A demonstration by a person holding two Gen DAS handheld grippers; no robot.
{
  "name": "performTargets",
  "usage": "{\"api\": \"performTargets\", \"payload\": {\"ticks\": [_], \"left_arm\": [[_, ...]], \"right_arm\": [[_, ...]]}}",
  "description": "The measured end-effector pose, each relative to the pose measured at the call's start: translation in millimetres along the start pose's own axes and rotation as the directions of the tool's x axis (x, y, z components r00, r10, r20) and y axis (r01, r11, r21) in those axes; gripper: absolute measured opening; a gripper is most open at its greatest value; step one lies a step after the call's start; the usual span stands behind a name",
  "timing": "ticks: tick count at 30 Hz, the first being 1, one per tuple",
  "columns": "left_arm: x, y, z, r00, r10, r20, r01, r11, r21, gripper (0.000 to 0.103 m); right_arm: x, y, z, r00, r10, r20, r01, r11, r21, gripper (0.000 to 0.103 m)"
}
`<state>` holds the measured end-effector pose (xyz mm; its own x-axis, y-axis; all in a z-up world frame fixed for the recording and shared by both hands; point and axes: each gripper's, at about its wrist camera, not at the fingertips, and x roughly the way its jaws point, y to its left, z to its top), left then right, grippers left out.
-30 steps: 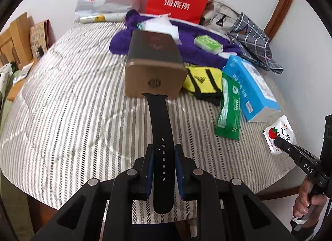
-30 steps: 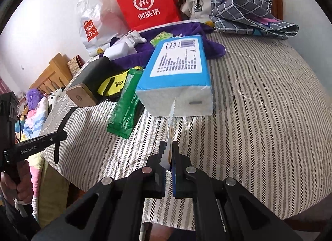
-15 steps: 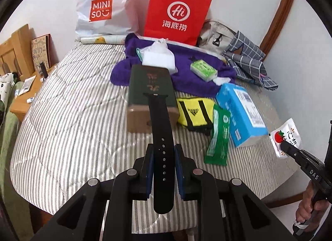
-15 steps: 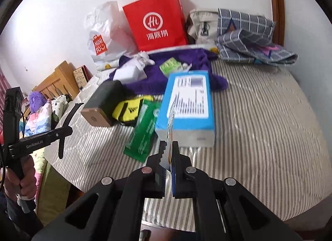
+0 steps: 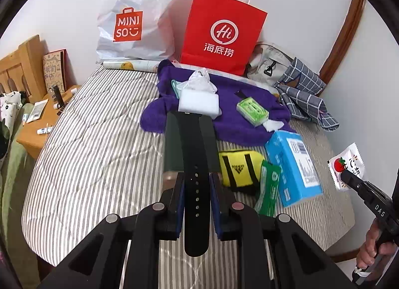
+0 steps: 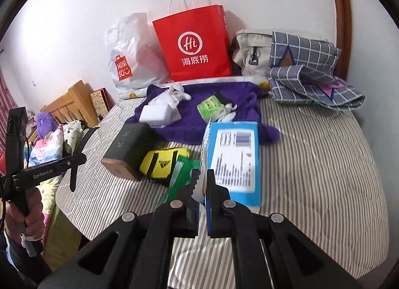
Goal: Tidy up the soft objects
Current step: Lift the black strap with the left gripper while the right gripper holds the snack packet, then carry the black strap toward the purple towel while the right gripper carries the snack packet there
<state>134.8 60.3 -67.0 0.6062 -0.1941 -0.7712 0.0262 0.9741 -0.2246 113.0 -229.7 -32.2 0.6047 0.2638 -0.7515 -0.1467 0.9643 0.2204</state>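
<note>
My left gripper (image 5: 197,184) is shut on a black watch strap (image 5: 193,144), which is held above the striped bed (image 5: 94,154) and points away over a dark green box (image 5: 172,144). My right gripper (image 6: 202,174) is shut on a white sachet (image 6: 202,147), seen edge-on here. The left wrist view shows that sachet (image 5: 346,167) with a tomato picture, pinched at the right gripper's tip (image 5: 345,177). In the right wrist view the left gripper (image 6: 82,157) holds the strap (image 6: 72,179) at the far left. On the bed lie a yellow pouch (image 5: 237,169), a green packet (image 5: 268,189) and a blue tissue pack (image 5: 291,164).
A purple towel (image 5: 239,127) carries a white block (image 5: 198,103) and a small green pack (image 5: 251,109). Against the wall stand a red paper bag (image 5: 224,32), a white plastic bag (image 5: 134,15), a beige bag (image 6: 249,49) and checked cloth (image 6: 306,72). A wooden nightstand (image 5: 32,137) is at the left.
Both grippers have risen and drawn back from the bed, so the items look smaller. The strap and the sachet stay gripped and have lifted with them.
</note>
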Motion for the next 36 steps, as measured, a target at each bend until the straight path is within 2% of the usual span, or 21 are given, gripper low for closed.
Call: {"api": "performTargets", "payload": {"ticks": [17,23,30,33,36], "left_arm": [[41.9,-3.4,63.4,1.0,0.028,0.007,-0.028,1.0,0.008,0.018],[61.3,0.3,88.6,0.999,0.042,0.007,-0.042,0.999,-0.007,0.018],[83.3,-1.9,126.4,0.998,0.059,0.02,-0.059,0.998,0.007,0.018],[90.8,-1.5,142.4,1.0,0.008,0.006,-0.008,1.0,-0.011,0.018],[99.6,-3.6,156.3,1.0,0.001,0.01,-0.001,1.0,-0.01,0.018]], "right_arm": [[50.2,-15.8,56.4,1.0,-0.003,-0.009,0.003,1.0,0.013,0.004],[73.9,-20.3,85.7,1.0,0.006,-0.011,-0.006,1.0,0.024,0.004],[99.5,-21.2,126.3,1.0,-0.006,-0.012,0.006,1.0,-0.024,0.004],[111.6,-24.2,142.3,1.0,-0.001,-0.013,0.001,1.0,-0.027,0.004],[125.9,-30.5,153.4,0.999,0.027,-0.023,-0.027,1.0,-0.002,0.004]]}}
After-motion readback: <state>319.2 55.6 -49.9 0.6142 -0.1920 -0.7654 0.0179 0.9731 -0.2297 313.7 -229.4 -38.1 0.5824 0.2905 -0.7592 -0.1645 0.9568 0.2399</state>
